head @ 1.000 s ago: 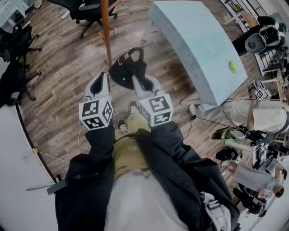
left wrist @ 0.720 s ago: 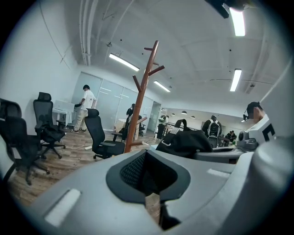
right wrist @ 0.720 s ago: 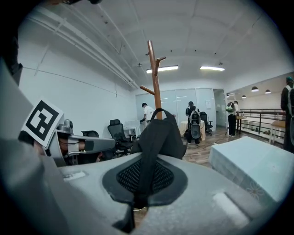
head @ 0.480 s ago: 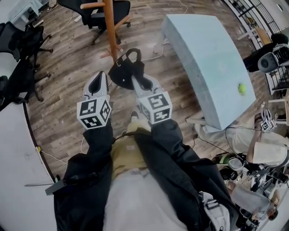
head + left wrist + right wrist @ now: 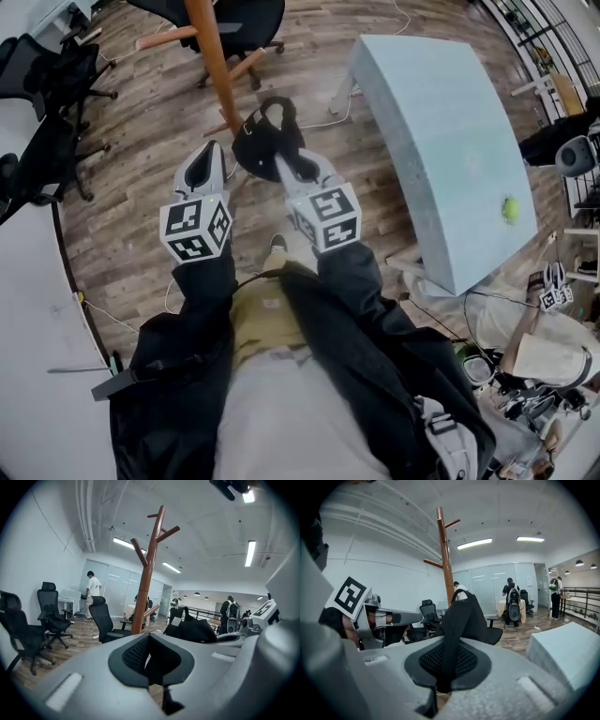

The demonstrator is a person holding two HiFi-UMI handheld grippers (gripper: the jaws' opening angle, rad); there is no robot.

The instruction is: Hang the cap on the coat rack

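A black cap (image 5: pixel 263 141) hangs upright from my right gripper (image 5: pixel 281 162), whose jaws are shut on the cap's edge; it fills the middle of the right gripper view (image 5: pixel 461 616). The wooden coat rack (image 5: pixel 212 58) stands just beyond the cap, slightly left. Its pole and bare branches rise in the right gripper view (image 5: pixel 444 559) and the left gripper view (image 5: pixel 146 573). My left gripper (image 5: pixel 204 156) is held beside the right one, left of the cap (image 5: pixel 194 630). Its jaws are shut with nothing between them.
A light blue table (image 5: pixel 441 122) with a green ball (image 5: pixel 509 208) on it stands at the right. Black office chairs (image 5: pixel 246 21) stand behind the rack and at the left (image 5: pixel 47 141). A white desk (image 5: pixel 28 356) runs along the left. People stand far off.
The coat rack's pole has come nearer and now sits close beside the cap. Both grippers keep the same pose, the cap still held in the right one.
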